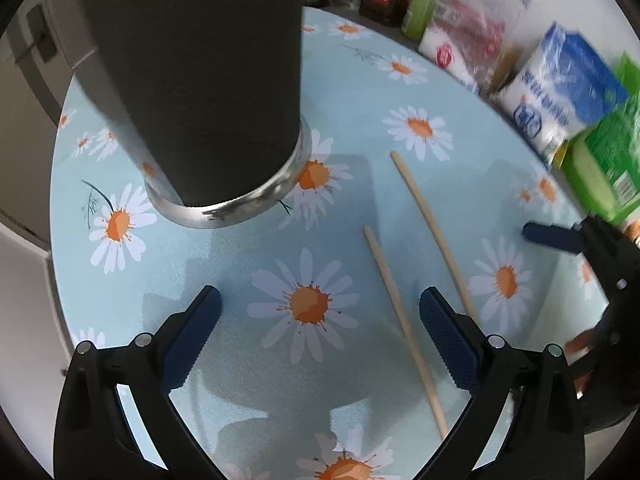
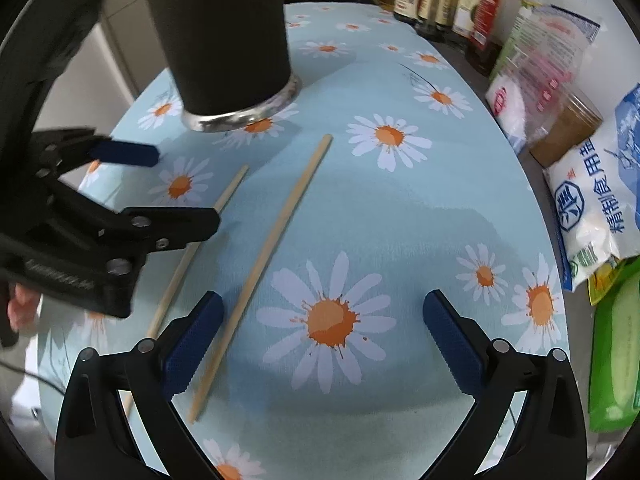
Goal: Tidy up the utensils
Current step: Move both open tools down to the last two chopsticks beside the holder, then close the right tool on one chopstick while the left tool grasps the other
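Pre-grasp: both our grippers, left (image 1: 320, 332) and right (image 2: 322, 336), gape empty over two chopsticks (image 2: 264, 260) mid-table (image 1: 352, 92), short of the holder (image 2: 216, 32); next, pinch one.

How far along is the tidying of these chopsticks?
Nothing looks done: both chopsticks lie loose on the daisy cloth, outside the black cup. Nothing is in hand: left gripper and right gripper are open and empty. Both pickups remain.
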The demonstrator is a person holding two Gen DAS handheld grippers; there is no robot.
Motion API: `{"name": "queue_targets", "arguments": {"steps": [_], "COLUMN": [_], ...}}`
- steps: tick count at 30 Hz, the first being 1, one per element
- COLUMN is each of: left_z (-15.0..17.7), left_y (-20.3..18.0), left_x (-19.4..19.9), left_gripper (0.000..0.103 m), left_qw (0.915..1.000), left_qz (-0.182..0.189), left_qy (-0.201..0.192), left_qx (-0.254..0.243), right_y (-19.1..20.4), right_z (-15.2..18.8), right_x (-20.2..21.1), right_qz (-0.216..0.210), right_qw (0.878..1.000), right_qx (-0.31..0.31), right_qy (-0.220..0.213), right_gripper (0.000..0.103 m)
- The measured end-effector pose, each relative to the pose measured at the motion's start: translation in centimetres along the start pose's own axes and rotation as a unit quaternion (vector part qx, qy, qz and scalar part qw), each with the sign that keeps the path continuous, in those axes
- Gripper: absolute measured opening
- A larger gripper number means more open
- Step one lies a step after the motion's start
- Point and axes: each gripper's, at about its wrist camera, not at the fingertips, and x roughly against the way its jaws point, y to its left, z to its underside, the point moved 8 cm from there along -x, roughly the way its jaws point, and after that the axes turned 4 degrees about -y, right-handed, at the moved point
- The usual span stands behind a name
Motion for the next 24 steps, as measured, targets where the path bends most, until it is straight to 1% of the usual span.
{"name": "queue_targets", "arguments": {"steps": [2,3,4,5,10,14,16,17,18,19,20,22,23,24], "left_z": [0.1,0.1,0.0,0.0,0.2,0.5,1.1,1.5,1.8,2.0,2.1,2.3,2.5,2.7], "left_y": [-0.2,-0.2,0.0,0.3,0.9,1.1,1.2,1.3,1.2,1.1,1.1,1.2,1.3,1.3], "left_x": [-0.3,-0.3,-0.4,-0.4,-0.2,0.2,0.7,1.0,1.2,1.3,1.4,1.6,1.7,1.7], "left_gripper": [0.099,0.098,0.097,0.098,0.099,0.099,0.099,0.099,0.099,0.099,0.099,0.099,0.099,0.099], "left_qw": [0.9997,0.9996,0.9997,0.9994,0.9987,0.9980,0.9955,0.9951,0.9948,0.9947,0.9947,0.9948,0.9947,0.9947], "left_qz": [-0.019,-0.024,-0.023,-0.034,-0.048,-0.052,-0.067,-0.070,-0.073,-0.074,-0.075,-0.075,-0.077,-0.077], "left_qy": [0.005,0.004,0.004,0.002,-0.007,-0.028,-0.053,-0.055,-0.051,-0.047,-0.046,-0.039,-0.032,-0.024], "left_qx": [-0.015,-0.013,-0.003,-0.005,0.015,0.023,0.041,0.044,0.050,0.053,0.054,0.057,0.061,0.064], "right_y": [0.0,0.1,0.1,0.3,-0.2,-0.5,-0.5,-0.4,-0.4,-0.4,-0.6,-1.0,-1.1,-1.3], "right_z": [0.2,0.3,0.3,0.5,0.6,0.8,0.6,0.5,0.3,0.0,-0.3,-0.7,-0.8,-0.9], "right_x": [0.2,0.3,0.4,0.5,0.5,0.7,0.6,0.5,0.5,0.6,0.6,0.6,0.7,0.8], "right_qz": [-0.002,0.000,0.002,0.004,-0.011,-0.012,-0.012,-0.012,-0.014,-0.018,-0.018,-0.018,-0.020,-0.022], "right_qw": [1.000,1.000,1.000,1.000,0.999,0.999,1.000,1.000,0.999,0.999,0.999,0.999,0.999,0.999], "right_qx": [0.003,0.002,0.000,0.002,0.021,0.025,0.024,0.025,0.029,0.033,0.035,0.037,0.042,0.045], "right_qy": [-0.009,-0.011,-0.013,-0.016,-0.027,-0.020,-0.013,-0.011,-0.011,-0.014,-0.014,-0.012,-0.013,-0.013], "right_gripper": [0.096,0.096,0.096,0.096,0.095,0.094,0.093,0.091,0.084,0.074,0.070,0.057,0.053,0.045]}}
